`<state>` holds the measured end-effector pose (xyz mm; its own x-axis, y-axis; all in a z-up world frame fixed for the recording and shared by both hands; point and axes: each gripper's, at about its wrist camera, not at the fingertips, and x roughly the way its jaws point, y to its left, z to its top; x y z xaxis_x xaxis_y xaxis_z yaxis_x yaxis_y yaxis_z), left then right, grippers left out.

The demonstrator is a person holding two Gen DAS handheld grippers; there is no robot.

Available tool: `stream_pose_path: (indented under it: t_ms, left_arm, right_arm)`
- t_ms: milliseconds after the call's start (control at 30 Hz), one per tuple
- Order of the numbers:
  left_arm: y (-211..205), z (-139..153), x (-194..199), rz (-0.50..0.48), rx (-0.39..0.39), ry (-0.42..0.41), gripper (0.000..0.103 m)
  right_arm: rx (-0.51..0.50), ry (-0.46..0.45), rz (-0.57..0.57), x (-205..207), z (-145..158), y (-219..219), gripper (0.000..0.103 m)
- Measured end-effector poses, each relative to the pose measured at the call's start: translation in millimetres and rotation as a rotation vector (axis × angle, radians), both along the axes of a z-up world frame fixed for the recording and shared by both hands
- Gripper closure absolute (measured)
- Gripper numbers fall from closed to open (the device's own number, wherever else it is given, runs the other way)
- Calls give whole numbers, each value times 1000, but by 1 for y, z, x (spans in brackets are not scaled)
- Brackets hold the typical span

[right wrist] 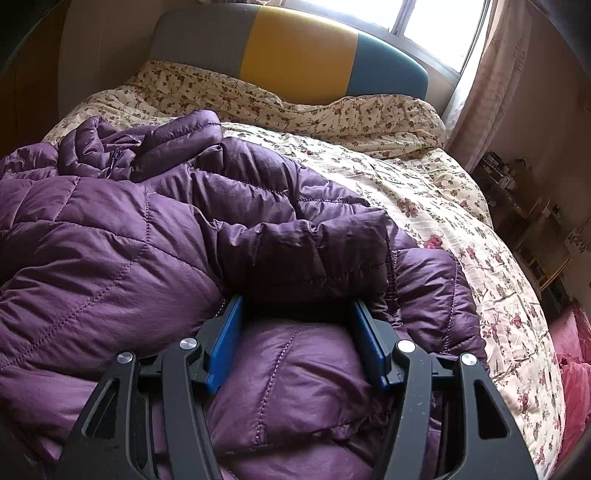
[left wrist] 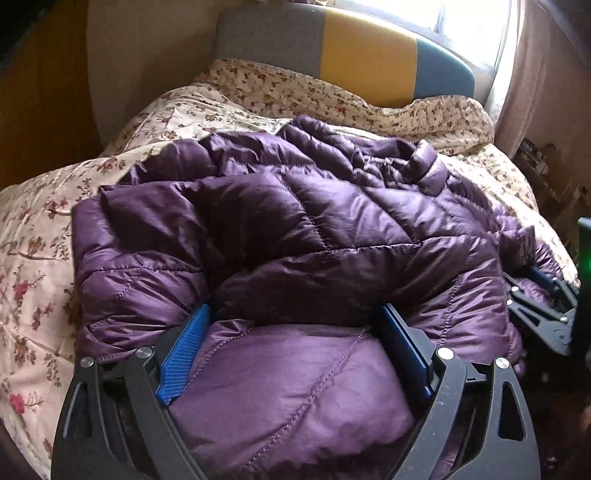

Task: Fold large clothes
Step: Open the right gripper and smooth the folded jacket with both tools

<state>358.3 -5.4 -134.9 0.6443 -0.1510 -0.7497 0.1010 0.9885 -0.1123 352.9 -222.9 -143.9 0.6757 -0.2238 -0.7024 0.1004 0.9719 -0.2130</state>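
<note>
A purple quilted puffer jacket (left wrist: 288, 221) lies crumpled on the floral bedspread (left wrist: 33, 266), collar toward the headboard. My left gripper (left wrist: 295, 325) is open, its blue pads wide apart and pushed into the jacket's near edge, with a puffy fold bulging between them. The jacket also fills the right wrist view (right wrist: 110, 236). My right gripper (right wrist: 297, 314) is open too, fingers spread around another fold at the jacket's near right edge, tips tucked under an overlying layer. The right gripper shows at the right edge of the left wrist view (left wrist: 539, 295).
The bed has a grey, yellow and teal headboard (right wrist: 295, 51) under a bright window (right wrist: 424, 22). A pink curtain (right wrist: 491, 85) hangs at the right. Cluttered shelves (right wrist: 517, 192) and a pink cushion (right wrist: 572, 354) stand beside the bed's right edge.
</note>
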Motion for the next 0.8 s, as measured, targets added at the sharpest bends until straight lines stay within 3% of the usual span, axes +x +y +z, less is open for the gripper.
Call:
stream_pose_path:
  t_ms: [200,267,300,333,400,600,800]
  left_arm:
    - [11,44,-54,19,1,-109,13]
    - [17,56,-74,21,13,-139,13]
    - [20,60,-82,19,10,-146,13]
    - [24,64,-91,22,4,-154,13]
    - [31,68,-103,30,4,-165,13]
    - [49,66,-140,50,10,-162,13]
    - [64,61,-177,52,13,-158,13]
  right_arm:
    - [-6,11,-3,1,4,-1,41]
    - [-21,13,-8,0,9,-3,29]
    - [-31,14,-17,-2,12,-5,15]
    - [-20,18,-24,-5,17,-8,10]
    - [27,29,-15,-14,26,-15,9]
    - [38,33,51,-62,46,-18,5]
    - [74,129,93,-116,38,-34,4]
